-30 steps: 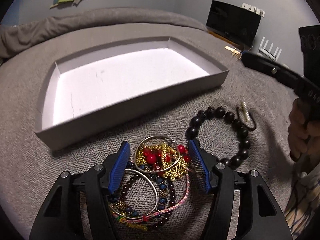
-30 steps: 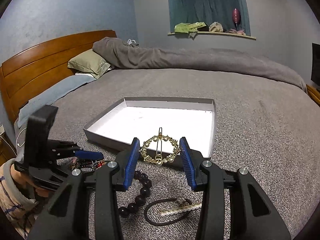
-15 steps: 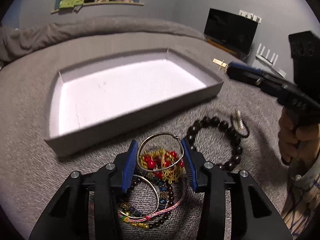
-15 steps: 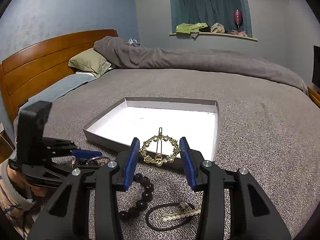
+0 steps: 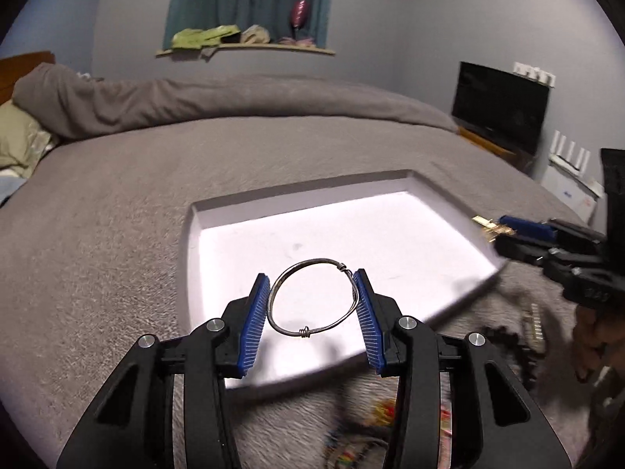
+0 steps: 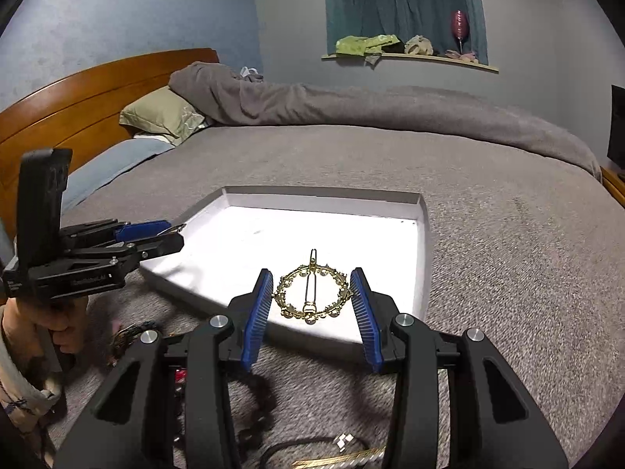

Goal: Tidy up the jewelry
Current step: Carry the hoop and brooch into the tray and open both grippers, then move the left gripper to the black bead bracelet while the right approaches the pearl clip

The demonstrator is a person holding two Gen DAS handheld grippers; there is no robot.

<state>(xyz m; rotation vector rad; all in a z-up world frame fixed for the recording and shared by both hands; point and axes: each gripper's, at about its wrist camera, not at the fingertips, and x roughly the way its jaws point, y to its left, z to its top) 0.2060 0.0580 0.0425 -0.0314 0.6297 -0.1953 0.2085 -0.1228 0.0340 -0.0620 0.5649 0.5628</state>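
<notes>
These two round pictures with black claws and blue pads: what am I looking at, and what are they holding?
No robot: a person holds a two-finger gripper in each hand, each with a fisheye camera looking along its fingers. One picture is from the left gripper, clamping a silver wire bangle. The other is from the right gripper, clamping a round gold hair clip. Both hover over a shallow white tray on a bed's grey blanket. More jewelry, blurred, lies on the blanket near the tray, including dark beads.
</notes>
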